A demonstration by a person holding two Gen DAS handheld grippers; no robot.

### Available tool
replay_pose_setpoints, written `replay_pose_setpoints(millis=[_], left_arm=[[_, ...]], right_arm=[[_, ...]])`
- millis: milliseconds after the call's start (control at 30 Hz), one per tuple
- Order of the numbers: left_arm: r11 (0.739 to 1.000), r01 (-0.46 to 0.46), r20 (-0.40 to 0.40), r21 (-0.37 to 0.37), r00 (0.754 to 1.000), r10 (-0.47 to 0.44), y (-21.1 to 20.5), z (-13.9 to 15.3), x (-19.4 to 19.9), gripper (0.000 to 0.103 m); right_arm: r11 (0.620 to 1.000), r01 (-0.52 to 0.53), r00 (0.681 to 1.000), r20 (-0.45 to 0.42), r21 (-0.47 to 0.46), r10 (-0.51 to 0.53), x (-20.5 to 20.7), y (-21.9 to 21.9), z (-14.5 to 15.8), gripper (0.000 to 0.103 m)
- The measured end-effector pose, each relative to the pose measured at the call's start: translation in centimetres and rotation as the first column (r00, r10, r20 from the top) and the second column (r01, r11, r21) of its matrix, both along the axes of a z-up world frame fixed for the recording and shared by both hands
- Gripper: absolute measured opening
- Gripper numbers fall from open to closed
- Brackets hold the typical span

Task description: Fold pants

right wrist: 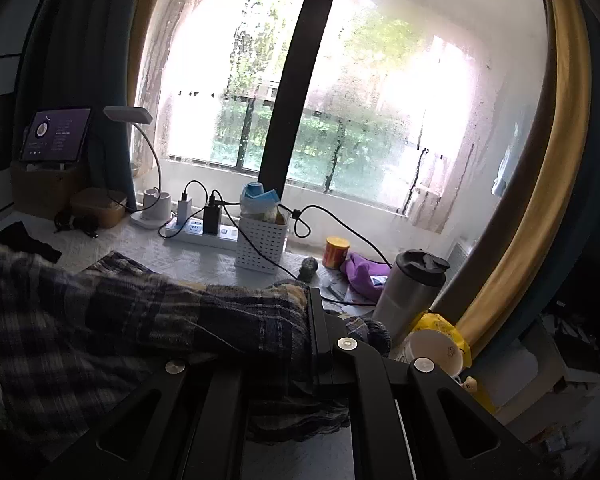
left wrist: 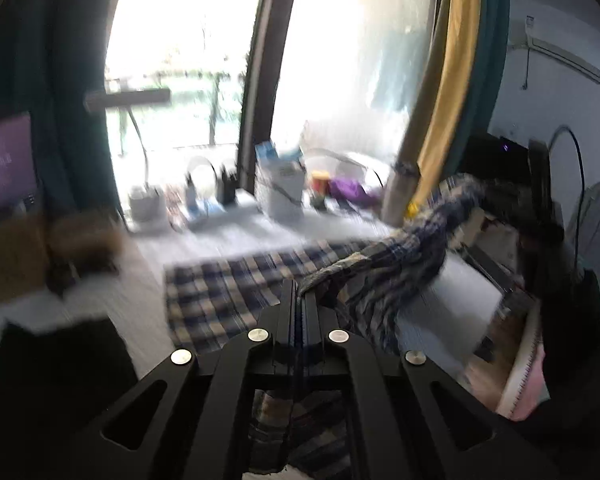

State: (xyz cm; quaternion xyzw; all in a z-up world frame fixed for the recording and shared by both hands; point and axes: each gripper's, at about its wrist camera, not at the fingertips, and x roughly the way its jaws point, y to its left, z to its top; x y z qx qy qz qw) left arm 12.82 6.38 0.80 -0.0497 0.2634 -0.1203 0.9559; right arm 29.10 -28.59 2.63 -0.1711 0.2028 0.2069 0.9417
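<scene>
Blue-and-cream plaid pants (left wrist: 228, 292) hang bunched and wrinkled, pinched in the left hand-held gripper (left wrist: 300, 300) and right hand-held gripper (right wrist: 314, 300).

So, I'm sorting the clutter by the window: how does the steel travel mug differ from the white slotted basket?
The steel travel mug is a tall, shiny metal cylinder; the white slotted basket is a squat, boxy plastic bin with slits in its walls. The mug is closed with a dark lid, while the basket is open-topped and stuffed with packets. A black cable drapes across the basket; none touches the mug. Both stand upright on the pale tabletop.
</scene>
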Motion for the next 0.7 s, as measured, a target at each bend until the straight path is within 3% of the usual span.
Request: replay_pose_setpoints(millis=[133, 333, 500, 700], left_arm=[[0.998, -0.026, 0.056, 0.052, 0.998, 0.023, 1.4, 2.0, 2.5, 0.001], [0.994, -0.033, 0.057, 0.108, 0.998, 0.027, 2.6, 2.0, 7.0, 0.001], [0.989, -0.029, 0.017, 0.148, 1.0, 0.026, 3.3, 0.5, 11.5, 0.001], [0.993, -0.027, -0.094, 0.119, 0.995, 0.038, 5.2, -3.8, 16.6, 0.001]], right_arm=[[1.0, -0.008, 1.0, -0.01, 0.01, 0.009, 1.0, 0.7, -0.1, 0.007], [1.0, 0.0, 0.999, -0.052, 0.011, 0.001, 4.5, 2.1, -1.2, 0.007], [1.0, 0.016, 0.992, -0.125, -0.001, -0.016, 8.5, 3.1, -3.5, 0.007], [0.998, 0.034, 0.973, -0.226, -0.051, -0.045, 13.3, 4.8, -8.0, 0.007]])
